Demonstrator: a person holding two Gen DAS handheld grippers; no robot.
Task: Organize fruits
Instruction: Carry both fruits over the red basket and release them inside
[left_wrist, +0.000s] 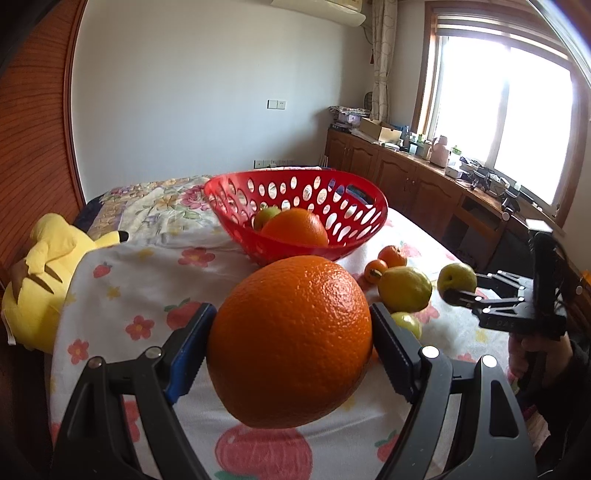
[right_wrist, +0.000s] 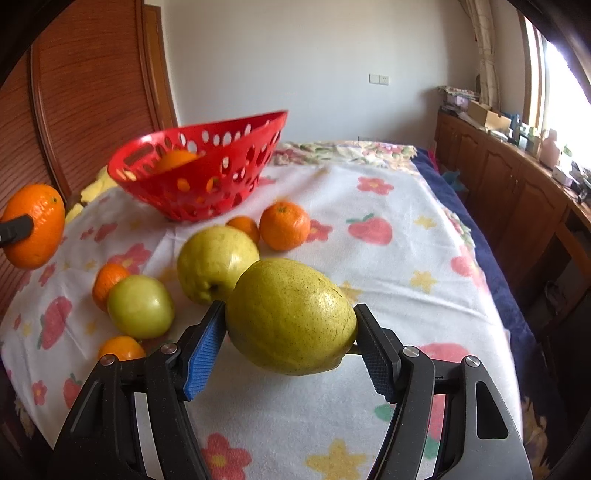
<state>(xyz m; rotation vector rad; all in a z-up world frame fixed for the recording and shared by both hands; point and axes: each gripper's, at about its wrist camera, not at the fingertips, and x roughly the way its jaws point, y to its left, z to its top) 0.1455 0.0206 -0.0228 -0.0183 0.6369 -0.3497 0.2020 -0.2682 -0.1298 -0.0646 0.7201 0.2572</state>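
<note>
Left gripper (left_wrist: 291, 343) is clamped on a big orange (left_wrist: 290, 341), held clear above the flowered cloth (left_wrist: 122, 280) in front of the red basket (left_wrist: 334, 210). Right gripper (right_wrist: 290, 334) is clamped on a yellow-green pear (right_wrist: 291, 315), also lifted off the cloth. Inside the basket lie an orange (left_wrist: 295, 226) and a green fruit (left_wrist: 266, 216). Mandarins (right_wrist: 284, 225), another pear (right_wrist: 216, 264) and a green apple (right_wrist: 140, 306) lie loose on the cloth near the basket.
</note>
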